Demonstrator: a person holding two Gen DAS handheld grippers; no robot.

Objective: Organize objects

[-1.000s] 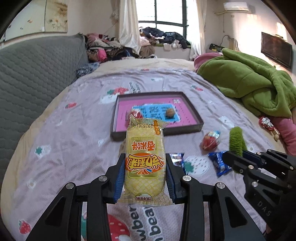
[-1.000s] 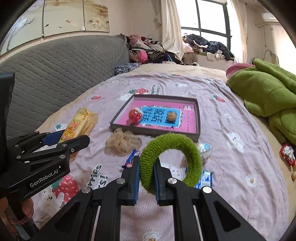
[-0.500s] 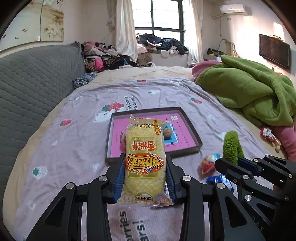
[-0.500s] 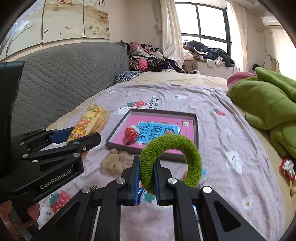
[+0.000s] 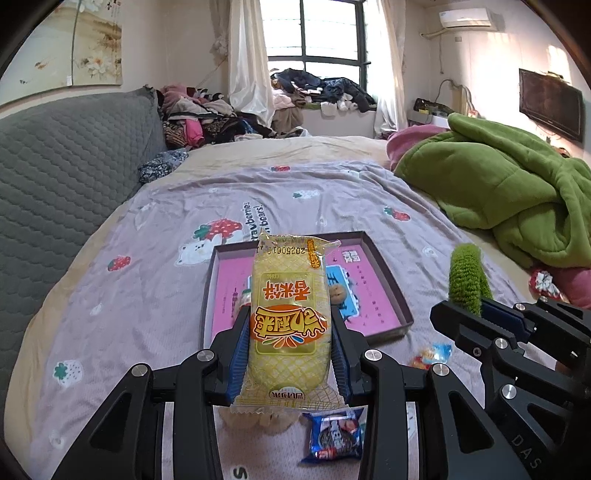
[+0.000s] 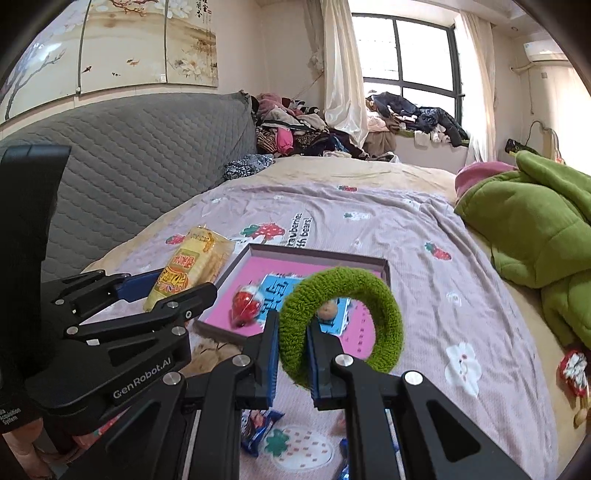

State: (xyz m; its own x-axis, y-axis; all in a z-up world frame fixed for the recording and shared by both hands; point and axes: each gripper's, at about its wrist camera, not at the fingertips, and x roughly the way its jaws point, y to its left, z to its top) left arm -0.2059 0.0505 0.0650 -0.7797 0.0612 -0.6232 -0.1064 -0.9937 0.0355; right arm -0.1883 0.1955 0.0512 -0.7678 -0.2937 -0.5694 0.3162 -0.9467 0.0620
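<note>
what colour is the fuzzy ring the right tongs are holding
Green, a fuzzy scrunchie pinched in the right tongs; clearest in the right wrist view.

A lived-in home bedroom: a bed [image 5: 332, 192] with a strawberry-print sheet, a grey quilted headboard [image 5: 66, 173], a rumpled green duvet [image 5: 509, 192], clothes piled [image 5: 317, 92] by a curtained window [image 5: 314, 37], a wall-mounted television [image 5: 550, 103] and an air conditioner [image 5: 465, 18].

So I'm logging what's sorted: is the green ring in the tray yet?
Not yet: the green ring is clamped in the right gripper, above the tray.
</note>
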